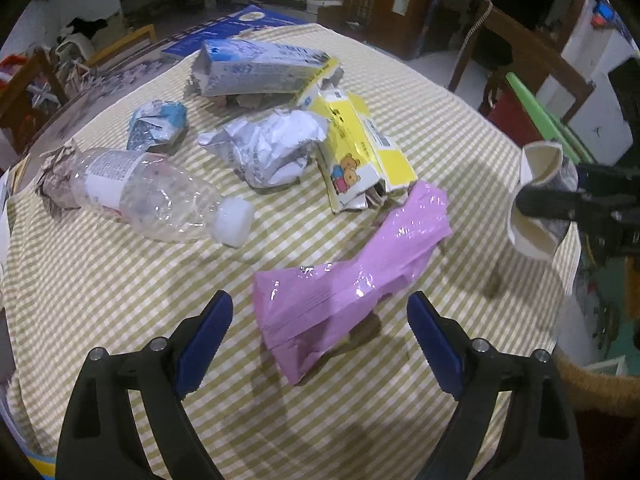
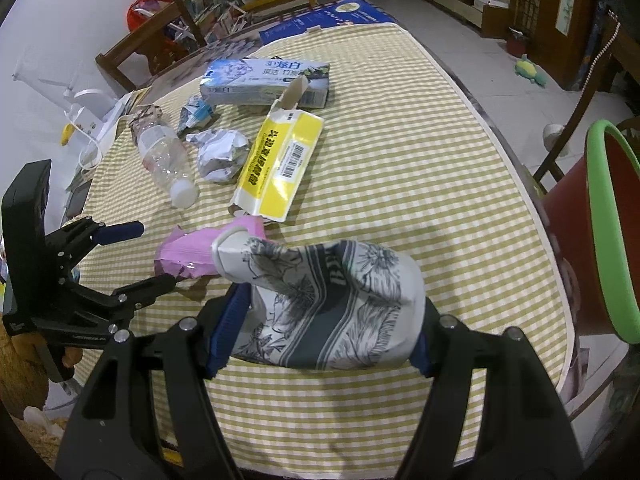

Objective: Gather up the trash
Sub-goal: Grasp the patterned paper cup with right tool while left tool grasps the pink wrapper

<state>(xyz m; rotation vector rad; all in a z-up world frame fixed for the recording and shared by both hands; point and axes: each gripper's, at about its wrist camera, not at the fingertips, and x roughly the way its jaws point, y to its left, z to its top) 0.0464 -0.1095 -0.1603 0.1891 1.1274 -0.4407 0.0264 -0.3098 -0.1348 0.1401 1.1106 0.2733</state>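
Note:
A pink plastic wrapper [image 1: 352, 280] lies on the green-checked tablecloth [image 1: 120, 300]. My left gripper [image 1: 320, 300] hangs over its near end, jaws wide open, blue pads clear of it on both sides. In the right wrist view the left gripper [image 2: 154, 254] shows from the side, straddling the pink wrapper [image 2: 192, 248]. My right gripper [image 2: 328, 320] is shut on a crushed paper cup [image 2: 328, 292] with a grey flower print, held above the cloth. The left wrist view shows that cup [image 1: 536, 184] at the right table edge.
More trash lies farther back: a clear plastic bottle [image 1: 148, 196], crumpled white paper [image 1: 272, 148], a torn yellow carton [image 1: 360, 148], a blue-white box [image 1: 260, 68], a small blue crumple [image 1: 160, 124]. A red bin with green rim [image 2: 608, 220] stands beside the table's right edge.

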